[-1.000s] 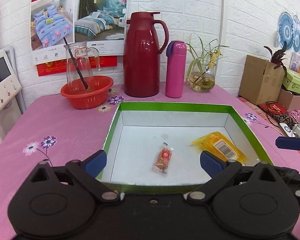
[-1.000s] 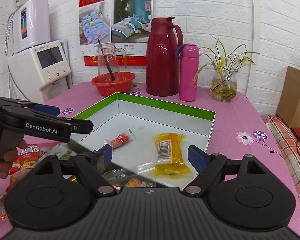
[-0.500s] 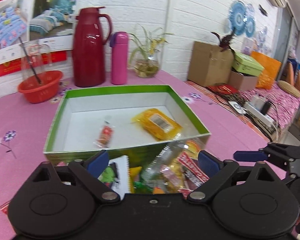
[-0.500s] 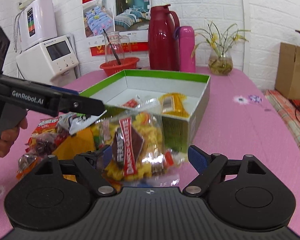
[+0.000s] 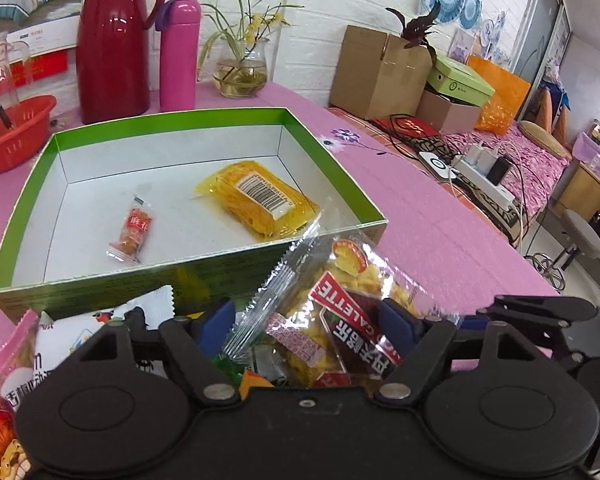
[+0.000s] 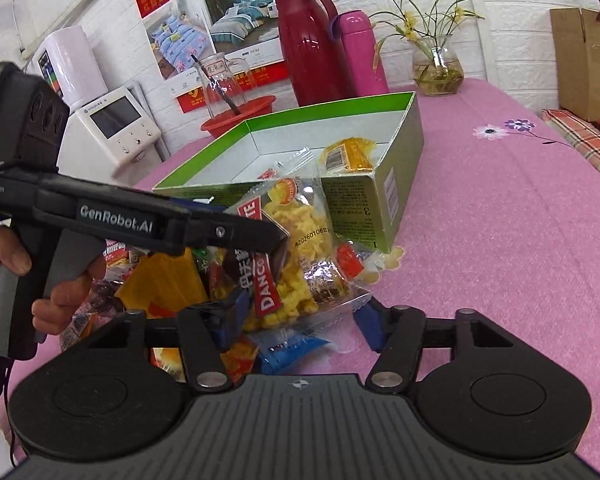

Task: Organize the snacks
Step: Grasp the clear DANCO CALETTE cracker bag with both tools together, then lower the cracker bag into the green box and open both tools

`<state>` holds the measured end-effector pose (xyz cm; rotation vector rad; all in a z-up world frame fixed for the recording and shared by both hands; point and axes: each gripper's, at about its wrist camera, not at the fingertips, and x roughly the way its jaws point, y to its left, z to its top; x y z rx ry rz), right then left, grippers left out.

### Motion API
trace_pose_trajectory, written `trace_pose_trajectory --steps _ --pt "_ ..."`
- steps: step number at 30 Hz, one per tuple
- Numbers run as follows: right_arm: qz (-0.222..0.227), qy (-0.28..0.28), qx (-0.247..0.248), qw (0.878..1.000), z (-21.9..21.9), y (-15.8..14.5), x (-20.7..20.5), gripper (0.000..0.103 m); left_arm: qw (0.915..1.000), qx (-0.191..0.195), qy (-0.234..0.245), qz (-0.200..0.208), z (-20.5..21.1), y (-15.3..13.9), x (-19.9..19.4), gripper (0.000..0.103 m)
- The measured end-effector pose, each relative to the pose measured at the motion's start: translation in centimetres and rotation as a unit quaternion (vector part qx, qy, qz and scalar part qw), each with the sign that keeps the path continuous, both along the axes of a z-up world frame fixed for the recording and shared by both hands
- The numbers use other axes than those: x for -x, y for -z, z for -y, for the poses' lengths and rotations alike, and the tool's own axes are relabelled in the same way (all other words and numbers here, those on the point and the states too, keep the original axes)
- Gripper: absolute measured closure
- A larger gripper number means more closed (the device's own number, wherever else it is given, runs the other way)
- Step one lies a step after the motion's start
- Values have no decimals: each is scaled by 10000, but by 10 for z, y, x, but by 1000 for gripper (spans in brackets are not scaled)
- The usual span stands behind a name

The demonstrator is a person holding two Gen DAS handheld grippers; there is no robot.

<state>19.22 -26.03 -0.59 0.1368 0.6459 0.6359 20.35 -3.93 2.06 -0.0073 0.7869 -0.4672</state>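
A clear bag of yellow galette biscuits [image 5: 340, 312] lies on top of a heap of snack packets, just in front of the green box [image 5: 100, 280]. My left gripper [image 5: 306, 320] straddles this bag and its jaws are closing, with the left pad still off the wrapper. From the other side my right gripper [image 6: 300, 320] reaches around the same bag [image 6: 300, 240], jaws closing too. Inside the box lie a yellow packet [image 5: 260, 204] and a small red snack [image 5: 134, 232]. In the right wrist view the left gripper [image 6: 278, 252] hangs over the bag.
Around the bag lie a white packet [image 5: 100, 328], a pink bag [image 5: 4, 380], an orange packet [image 6: 164, 284] and a blue packet [image 6: 288, 348]. Behind the box stand a red basket [image 5: 12, 132], a red jug [image 5: 112, 40], a pink flask [image 5: 178, 56] and a vase [image 5: 240, 72].
Both grippers have dropped from over the box to the snack heap in front of it. Both pairs of jaws have narrowed around the galette bag.
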Motion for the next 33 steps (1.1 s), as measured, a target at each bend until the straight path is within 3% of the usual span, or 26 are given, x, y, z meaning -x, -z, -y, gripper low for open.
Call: trace_pose_trajectory --steps 2,3,7,9,12,13,14,16,17,19,24,33 --pt "27 143 -101 9998 3 -2 -5 15 10000 28 34 -43 -3 -1 1 30" --pt "20 186 -150 9997 5 -3 -7 17 10000 36 49 -65 -4 0 2 29" --pt "-84 274 -295 9992 7 0 -9 13 9999 60 -85 -36 -6 4 -1 0" --pt "-110 291 -254 9992 7 2 -5 7 9999 49 -101 -1 -4 5 -3 0" --pt "-138 246 -212 9994 9 4 0 7 10000 53 -8 5 0 5 -4 0" --pt "-159 212 -194 9995 8 5 0 9 9999 88 48 -3 3 5 -5 10" --pt "-159 197 -173 9995 7 5 0 11 9997 198 139 -43 4 5 -4 38" --pt "-117 142 -90 9998 3 3 -1 24 9997 227 96 -47 7 4 -2 47" --pt "-107 150 -51 9998 1 2 -1 27 9997 226 116 -5 8 3 0 63" --pt "-23 170 69 9998 -2 -2 1 34 9996 263 52 35 7 0 6 73" --pt "227 177 12 9996 1 -17 6 44 9984 518 -118 204 -4 -16 19 83" --pt "1324 30 -58 9912 -16 -70 -6 45 9906 770 -411 1053 -24 -77 14 83"
